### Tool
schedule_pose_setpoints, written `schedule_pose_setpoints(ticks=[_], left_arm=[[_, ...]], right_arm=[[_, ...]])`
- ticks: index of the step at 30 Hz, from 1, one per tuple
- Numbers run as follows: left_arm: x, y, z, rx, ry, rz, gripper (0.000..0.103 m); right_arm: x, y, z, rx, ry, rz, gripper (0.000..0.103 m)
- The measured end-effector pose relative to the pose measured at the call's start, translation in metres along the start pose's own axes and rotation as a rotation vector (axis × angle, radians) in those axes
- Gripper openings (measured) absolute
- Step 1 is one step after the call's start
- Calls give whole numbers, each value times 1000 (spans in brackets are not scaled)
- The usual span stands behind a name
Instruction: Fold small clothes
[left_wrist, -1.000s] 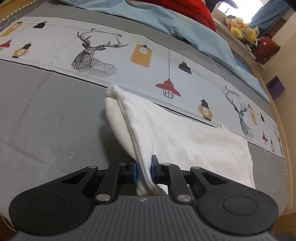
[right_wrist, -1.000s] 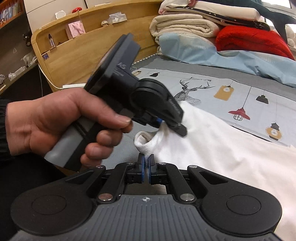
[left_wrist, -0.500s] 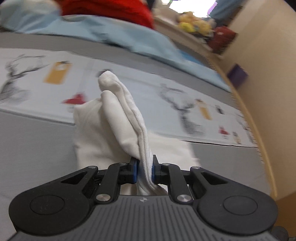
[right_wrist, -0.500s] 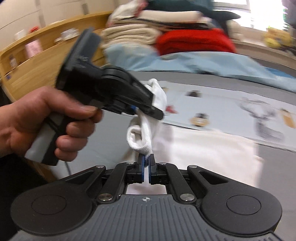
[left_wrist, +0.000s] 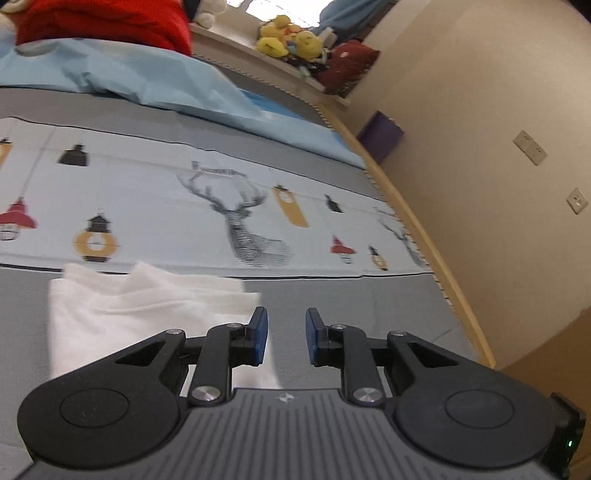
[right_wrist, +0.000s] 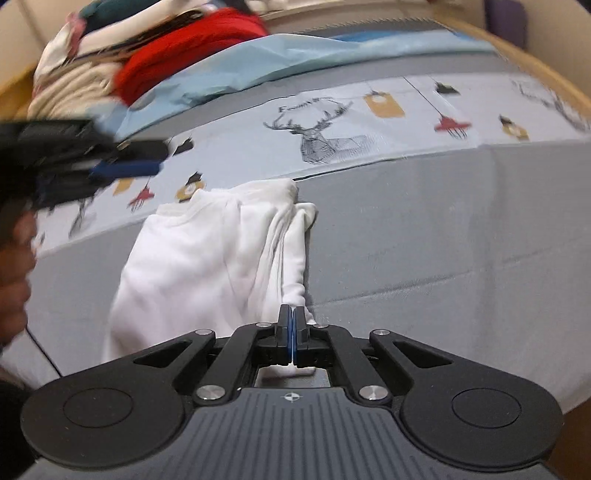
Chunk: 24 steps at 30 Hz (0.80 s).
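A small white garment (right_wrist: 207, 251) lies folded over on the grey bed cover. My right gripper (right_wrist: 291, 325) is shut on the garment's near right edge, low over the bed. My left gripper (left_wrist: 282, 334) is open and empty, its blue pads (left_wrist: 259, 334) apart, just right of the garment (left_wrist: 140, 306) in the left wrist view. In the right wrist view the left gripper (right_wrist: 122, 168) shows blurred at the far left, above and behind the garment.
A patterned strip (left_wrist: 236, 206) with deer and lamps crosses the bed behind the garment. A light blue sheet (left_wrist: 155, 81), a red blanket (right_wrist: 184, 59) and stacked bedding lie beyond. The bed's wooden edge (left_wrist: 424, 229) and a beige wall are at the right.
Both grippers carried the garment's edge over to the right and laid it down. The left gripper opened and let go of the cloth. The right gripper stays shut on it.
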<state>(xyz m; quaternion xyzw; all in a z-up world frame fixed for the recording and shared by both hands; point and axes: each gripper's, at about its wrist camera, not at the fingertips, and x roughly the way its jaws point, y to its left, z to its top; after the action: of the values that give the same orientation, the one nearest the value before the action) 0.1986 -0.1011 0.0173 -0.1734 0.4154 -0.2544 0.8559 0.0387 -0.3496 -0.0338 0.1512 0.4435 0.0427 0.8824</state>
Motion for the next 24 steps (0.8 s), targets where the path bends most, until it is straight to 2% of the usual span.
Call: schedule_pose_setpoints(ticks=[2, 4, 6, 9, 13, 15, 17, 18, 19, 21, 24], left_arm=[[-5, 15, 1, -33, 14, 41, 23], [-12, 32, 2, -53, 38, 82, 23], [-21, 49, 3, -56, 65, 114, 23], [-32, 61, 1, -22, 90, 159, 23], [-45, 78, -2, 9, 107, 201, 23], [-56, 87, -4, 18, 110, 214, 23], [-62, 93, -5, 22, 109, 225, 23], [-65, 95, -5, 24, 109, 228, 23], [-66, 97, -5, 25, 110, 230, 23], [-69, 97, -5, 31, 114, 232, 23], [-68, 93, -8, 50, 127, 220, 23]], right_arm=[[8, 2, 1, 30, -8, 22, 7], [19, 3, -3, 65, 0, 64, 33], [30, 10, -1, 81, 32, 80, 43], [57, 22, -3, 79, 116, 92, 44], [87, 35, -10, 45, 182, 31, 45], [94, 41, -10, 48, 186, 22, 45], [98, 50, -8, 19, 179, 30, 33], [98, 55, -8, -3, 176, 30, 20], [97, 61, -8, -30, 163, 18, 15], [89, 66, -6, -63, 128, 12, 11], [56, 62, 8, -64, -26, 34, 9]])
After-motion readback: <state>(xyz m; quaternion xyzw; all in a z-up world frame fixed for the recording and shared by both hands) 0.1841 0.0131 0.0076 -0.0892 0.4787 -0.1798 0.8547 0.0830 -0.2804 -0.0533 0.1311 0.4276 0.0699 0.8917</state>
